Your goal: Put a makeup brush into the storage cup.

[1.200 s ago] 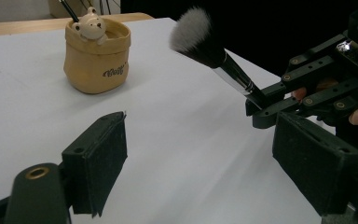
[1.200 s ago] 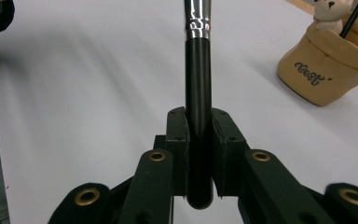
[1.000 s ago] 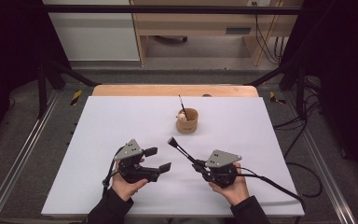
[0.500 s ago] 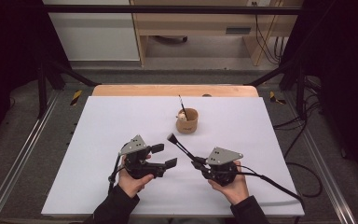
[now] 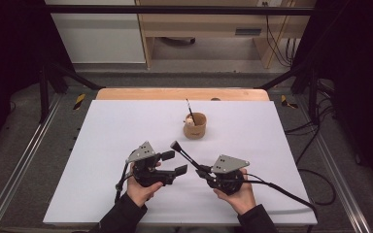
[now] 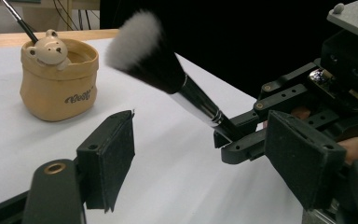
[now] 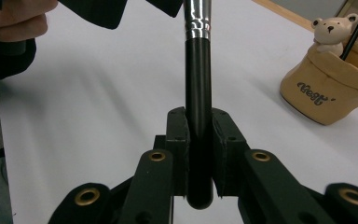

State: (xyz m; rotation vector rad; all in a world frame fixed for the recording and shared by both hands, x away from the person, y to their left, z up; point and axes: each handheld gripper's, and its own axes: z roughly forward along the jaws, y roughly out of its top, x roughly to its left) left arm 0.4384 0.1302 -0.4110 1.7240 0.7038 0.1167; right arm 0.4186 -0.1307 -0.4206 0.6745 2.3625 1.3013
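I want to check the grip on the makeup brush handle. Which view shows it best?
The right gripper view: the makeup brush stands between the right gripper, both pads pressed on its black handle. The left gripper view shows the bristles and ferrule from the side; the high view shows the brush small, slanting towards the pot.

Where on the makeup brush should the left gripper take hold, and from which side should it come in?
Probably the bare handle stretch below the silver ferrule of the makeup brush. The right gripper clamps the butt end, and the bristles are soft. The left gripper, its jaws just closing with nothing between them, should come from the side, across the shaft, one pad on each side. That stretch is straight, round and rigid.
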